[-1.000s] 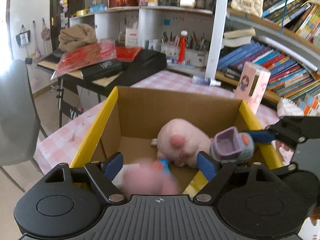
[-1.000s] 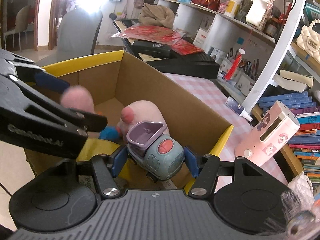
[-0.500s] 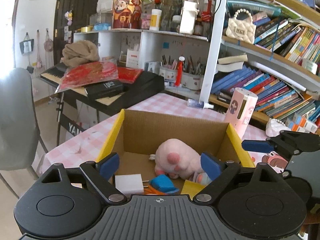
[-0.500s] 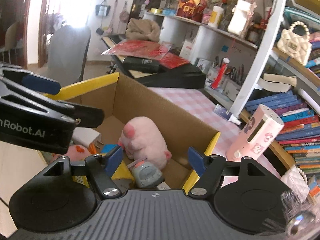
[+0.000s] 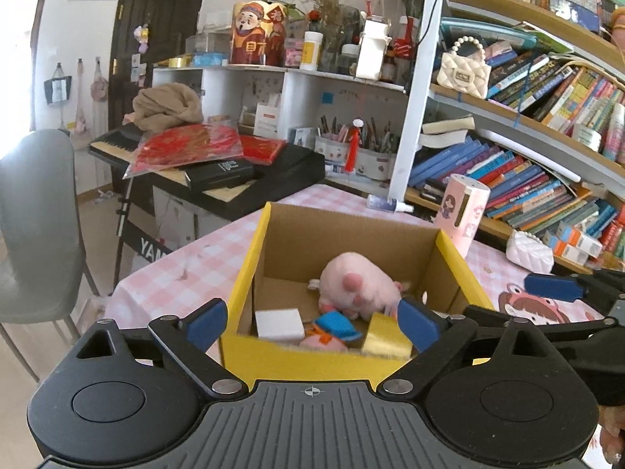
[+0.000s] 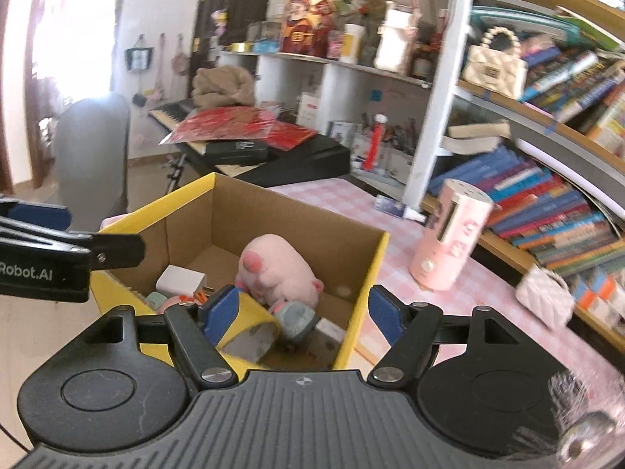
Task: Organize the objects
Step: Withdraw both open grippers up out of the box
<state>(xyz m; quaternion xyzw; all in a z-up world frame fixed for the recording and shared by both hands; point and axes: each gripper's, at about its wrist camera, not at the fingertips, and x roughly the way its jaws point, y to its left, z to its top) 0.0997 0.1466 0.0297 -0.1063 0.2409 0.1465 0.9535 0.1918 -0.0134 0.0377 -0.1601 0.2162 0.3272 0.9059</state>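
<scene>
Left gripper (image 5: pixel 312 322) released, jaws spread wide with nothing between the pads; its jaws have just been opening. It hangs above the near yellow edge of the cardboard box (image 5: pixel 273 219). Right gripper (image 6: pixel 301 306) also released, empty, jaws just been opening too, though the last bit of widening was slight. It sits over the box's near right corner; its left pad overlaps a folded yellow flap (image 6: pixel 250 324) in the picture, contact unclear.

Box stands on the pink checkered bench (image 5: pixel 187 269), top open. Inside: pink plush toy (image 5: pixel 357 285) toward the far right, lying on its side. White block (image 5: pixel 279 322) on the box floor at near left. Small pink toy with a blue hat (image 5: pixel 332 332) just beside the white block, at the near wall. Grey-purple toy truck (image 6: pixel 295 318) at the near right corner, just in front of the plush, partly hidden by the flap.

Outside the box, on the bench: pink cylinder device (image 6: pixel 449 242) upright, to the right of the box, apart from it. White quilted pouch (image 5: pixel 529 254) further right, near the bookshelf (image 5: pixel 547 179). Small spray bottle (image 5: pixel 386 203) lies on its side behind the box. Grey chair (image 5: pixel 35 226) at far left.
</scene>
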